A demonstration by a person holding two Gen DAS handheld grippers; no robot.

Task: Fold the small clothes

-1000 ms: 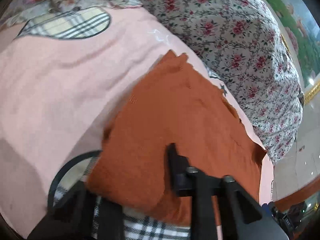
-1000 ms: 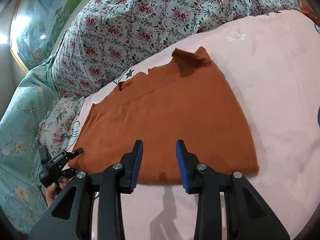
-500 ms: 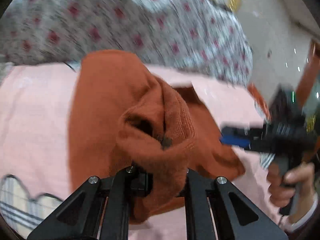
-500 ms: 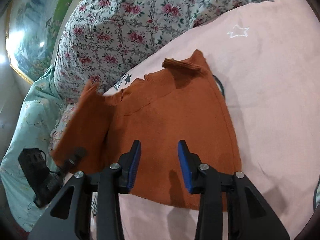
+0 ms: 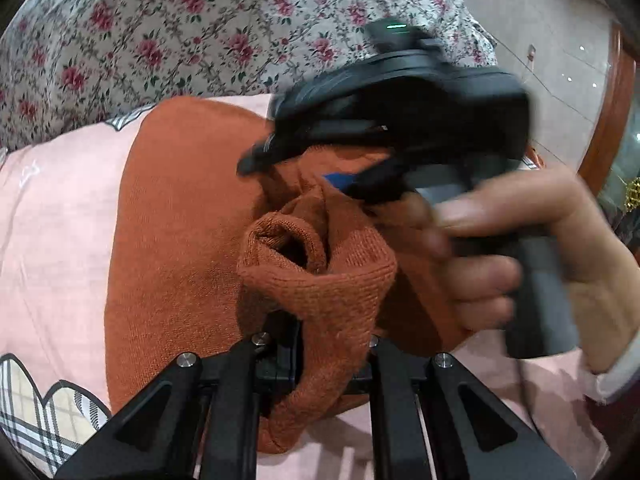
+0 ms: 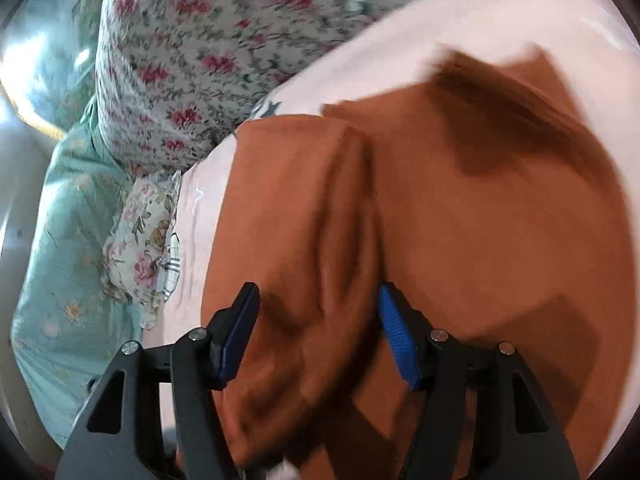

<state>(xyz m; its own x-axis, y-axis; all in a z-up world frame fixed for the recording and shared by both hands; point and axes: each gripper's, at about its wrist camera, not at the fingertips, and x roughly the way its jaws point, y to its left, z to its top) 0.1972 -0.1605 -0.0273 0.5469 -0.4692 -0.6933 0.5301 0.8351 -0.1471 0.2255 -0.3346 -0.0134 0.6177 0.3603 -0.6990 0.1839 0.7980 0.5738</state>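
Since a second ago the left gripper (image 5: 320,344) has lifted an edge of the rust-orange knit garment (image 5: 172,240) off the pink bedsheet (image 5: 52,216) and bunched it toward the right gripper (image 6: 316,336), which has moved in close. The left jaws are clamped on that raised fold. The right jaws stand apart, a ridge of the cloth between the blue pads (image 6: 396,336), not pinched. The rest of the garment lies flat on the bed, beside the floral quilt (image 5: 168,28)
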